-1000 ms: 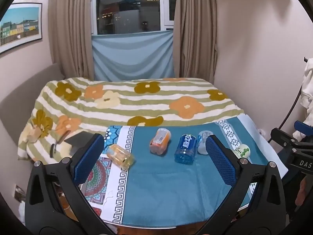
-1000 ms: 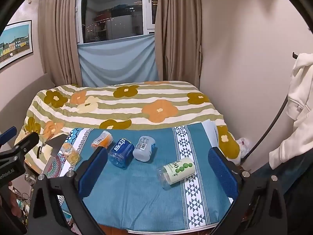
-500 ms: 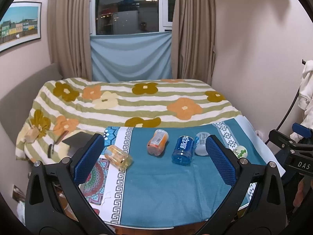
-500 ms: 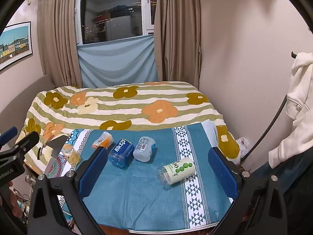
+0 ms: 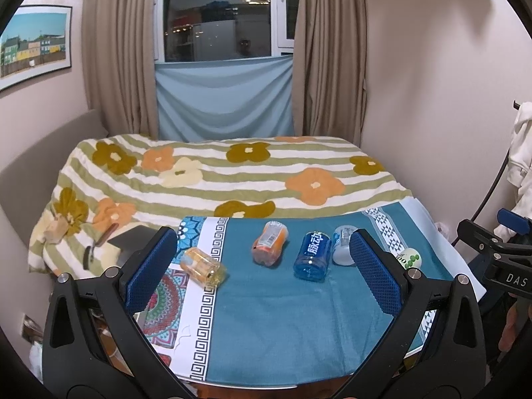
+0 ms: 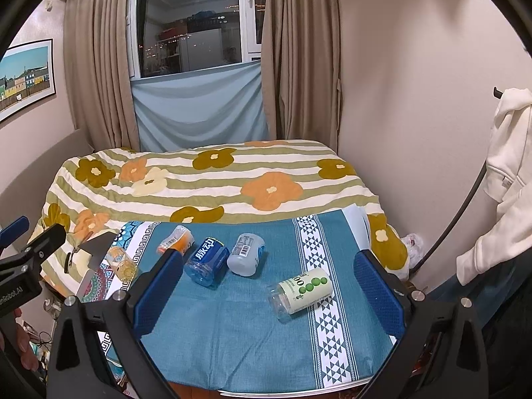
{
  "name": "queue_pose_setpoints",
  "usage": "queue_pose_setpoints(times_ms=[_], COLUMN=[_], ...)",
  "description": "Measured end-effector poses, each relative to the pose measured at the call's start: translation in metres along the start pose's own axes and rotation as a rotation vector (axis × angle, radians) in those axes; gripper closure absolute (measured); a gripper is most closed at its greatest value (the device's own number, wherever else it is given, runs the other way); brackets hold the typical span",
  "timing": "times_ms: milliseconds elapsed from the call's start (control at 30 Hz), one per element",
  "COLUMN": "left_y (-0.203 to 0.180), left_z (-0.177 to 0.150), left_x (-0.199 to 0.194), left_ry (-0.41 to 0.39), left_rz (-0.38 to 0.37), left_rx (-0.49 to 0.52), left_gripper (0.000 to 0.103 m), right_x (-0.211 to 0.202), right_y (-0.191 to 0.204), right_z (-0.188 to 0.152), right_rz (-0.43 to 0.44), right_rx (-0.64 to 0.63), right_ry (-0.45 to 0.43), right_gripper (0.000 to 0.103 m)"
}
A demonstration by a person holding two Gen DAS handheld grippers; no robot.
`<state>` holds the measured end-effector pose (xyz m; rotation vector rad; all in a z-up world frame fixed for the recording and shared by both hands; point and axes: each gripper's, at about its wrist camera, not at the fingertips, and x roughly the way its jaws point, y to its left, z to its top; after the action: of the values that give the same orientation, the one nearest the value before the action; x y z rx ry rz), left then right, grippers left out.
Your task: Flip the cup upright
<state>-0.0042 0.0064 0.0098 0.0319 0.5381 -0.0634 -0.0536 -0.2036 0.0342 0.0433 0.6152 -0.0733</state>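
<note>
Several plastic cups lie on their sides on the teal tablecloth (image 5: pixel 266 326): a yellow cup (image 5: pixel 203 266) at the left, an orange cup (image 5: pixel 270 246), a blue cup (image 5: pixel 312 256), a pale grey cup (image 5: pixel 342 250) and a white cup with green dots (image 5: pixel 409 258) at the right. In the right wrist view they show as yellow (image 6: pixel 123 264), orange (image 6: pixel 176 239), blue (image 6: pixel 207 261), grey (image 6: pixel 246 258) and green-dotted (image 6: pixel 304 291). My left gripper (image 5: pixel 262 267) is open and empty above the near table. My right gripper (image 6: pixel 269 291) is open and empty, back from the green-dotted cup.
A bed with a flowered striped blanket (image 5: pixel 232 173) lies behind the table. A dark flat object (image 5: pixel 131 237) and small items rest on the bed's left corner. A wall (image 6: pixel 415 99) and a hanging white hoodie (image 6: pixel 508 153) are at the right.
Both grippers have drifted slightly; the cups sit a little lower-left in the left wrist view. No cup has moved. Both jaws stay open.
</note>
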Motion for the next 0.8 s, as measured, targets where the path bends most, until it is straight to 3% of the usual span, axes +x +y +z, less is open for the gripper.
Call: queue_pose_setpoints(times_ms=[800], left_y=[-0.0017], left_z=[0.0035], left_x=[-0.0034], left_ry=[-0.013], left_rz=[0.003], left_rx=[-0.005], left_gripper=[0.0], right_x=[-0.0015], right_y=[0.0022], right_z=[0.0023], right_rz=[0.002], right_rx=[0.007], right_ry=[-0.008], right_gripper=[0.0])
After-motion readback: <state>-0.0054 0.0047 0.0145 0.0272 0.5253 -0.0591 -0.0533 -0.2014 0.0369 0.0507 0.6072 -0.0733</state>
